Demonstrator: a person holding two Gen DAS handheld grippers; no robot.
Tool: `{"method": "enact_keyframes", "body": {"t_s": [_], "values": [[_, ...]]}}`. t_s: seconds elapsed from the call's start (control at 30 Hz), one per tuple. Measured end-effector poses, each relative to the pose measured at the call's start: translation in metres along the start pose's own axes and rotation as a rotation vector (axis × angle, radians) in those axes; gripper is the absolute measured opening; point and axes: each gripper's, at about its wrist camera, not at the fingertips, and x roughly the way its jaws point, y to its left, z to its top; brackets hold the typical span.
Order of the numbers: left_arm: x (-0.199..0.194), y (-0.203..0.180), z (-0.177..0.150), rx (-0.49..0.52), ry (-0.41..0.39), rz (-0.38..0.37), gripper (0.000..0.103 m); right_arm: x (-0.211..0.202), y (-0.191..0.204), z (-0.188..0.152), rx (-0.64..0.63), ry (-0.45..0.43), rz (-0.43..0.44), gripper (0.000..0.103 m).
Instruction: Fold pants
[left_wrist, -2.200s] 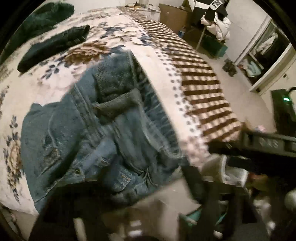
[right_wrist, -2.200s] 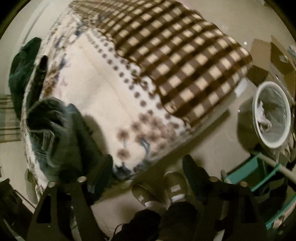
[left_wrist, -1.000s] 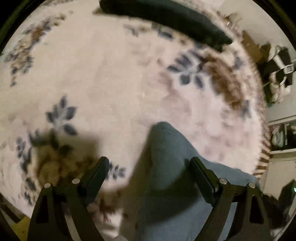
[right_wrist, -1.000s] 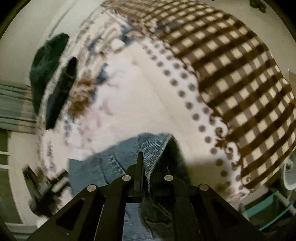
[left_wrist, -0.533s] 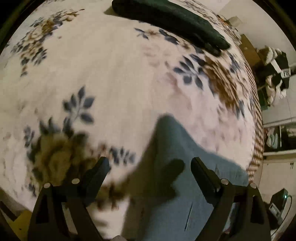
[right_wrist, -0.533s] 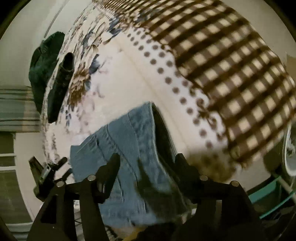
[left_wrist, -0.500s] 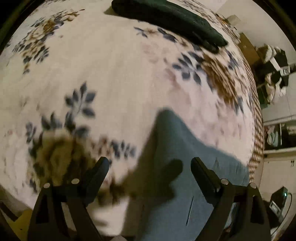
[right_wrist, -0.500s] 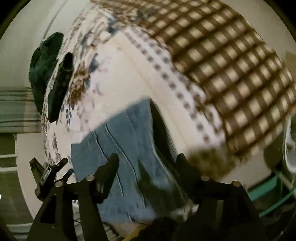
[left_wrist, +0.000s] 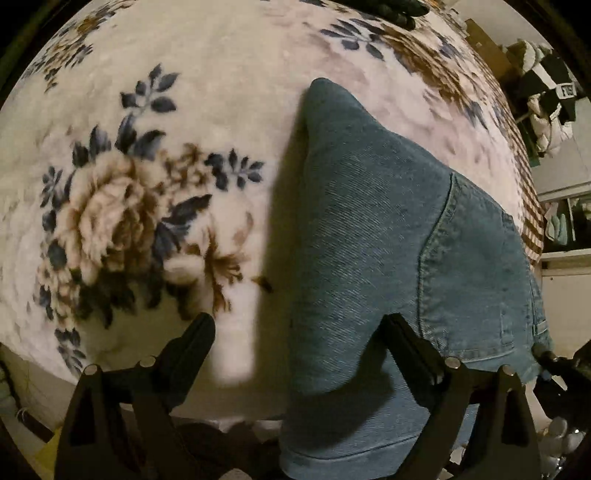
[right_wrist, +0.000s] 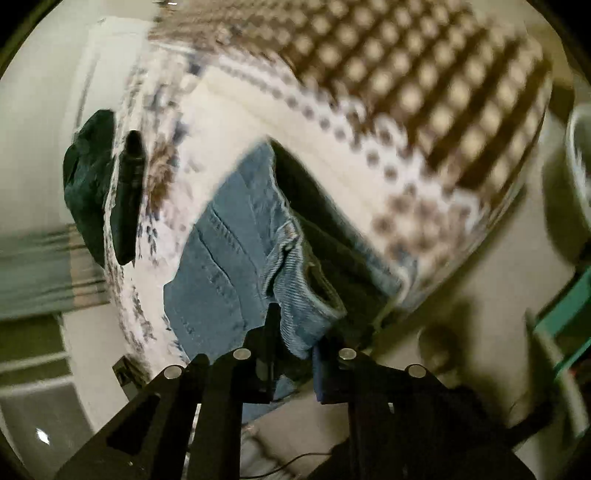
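Blue denim pants (left_wrist: 369, 236) lie on the floral blanket of the bed (left_wrist: 221, 74), with one end hanging over the near edge. My left gripper (left_wrist: 299, 332) is open, its two fingers spread either side of the denim's near part, holding nothing. In the right wrist view the pants (right_wrist: 229, 251) lie near the bed's edge. My right gripper (right_wrist: 293, 332) is shut on a bunched fold of the denim at the waistband end and holds it off the bed's edge.
Dark green folded clothes (right_wrist: 127, 199) and a dark green heap (right_wrist: 86, 184) lie at the far side of the bed. A brown checked blanket part (right_wrist: 424, 74) covers the bed's other end. A white bin (right_wrist: 580, 166) and a teal frame (right_wrist: 561, 314) stand on the floor.
My right gripper was open half a second ago and is now shut on the denim's edge, pulling it toward the bed's edge. My left gripper has moved closer over the pants, still open.
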Motion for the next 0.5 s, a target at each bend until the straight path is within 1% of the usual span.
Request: {"method": "enact_keyframes", "body": {"t_s": [0.03,0.07,0.1,0.13,0.17,0.2,0.23,0.27,0.33,0.37,0.4,0.5], "values": [[0.002,-0.002,0.001,0.004,0.002,0.002,0.096,0.007,-0.006,0.002,0.004,0.021,-0.033,0.015],[0.003,-0.002,0.0,0.006,0.005,0.008,0.095,0.022,-0.017,0.003,0.034,0.055,-0.057,0.016],[0.004,-0.003,0.001,0.003,0.008,0.016,0.095,0.032,-0.025,0.006,0.05,0.081,-0.064,0.018],[0.005,-0.003,0.002,-0.004,0.013,0.017,0.095,0.045,-0.033,0.008,0.066,0.12,-0.057,0.032],[0.005,-0.001,0.003,-0.017,0.018,0.008,0.095,0.05,-0.039,0.01,0.082,0.135,-0.046,0.053],[0.004,-0.001,0.004,-0.026,0.016,-0.004,0.095,0.053,-0.041,0.011,0.101,0.137,-0.019,0.06],[0.004,-0.002,0.006,-0.03,0.011,-0.016,0.095,0.05,-0.045,0.009,0.117,0.118,0.049,0.07],[0.003,0.001,0.006,-0.034,0.004,-0.037,0.095,0.047,-0.047,0.006,0.122,0.105,0.097,0.077],[0.002,0.01,0.005,-0.053,-0.001,-0.104,0.095,0.046,-0.052,-0.001,0.129,0.092,0.152,0.086],[0.006,0.014,0.006,-0.077,0.003,-0.153,0.095,0.05,-0.056,-0.004,0.133,0.1,0.187,0.086],[0.011,0.017,0.006,-0.097,0.005,-0.182,0.095,0.058,-0.059,-0.007,0.135,0.107,0.209,0.086],[0.027,0.021,0.008,-0.129,0.019,-0.215,0.095,0.082,-0.059,-0.012,0.128,0.102,0.248,0.086]]}}
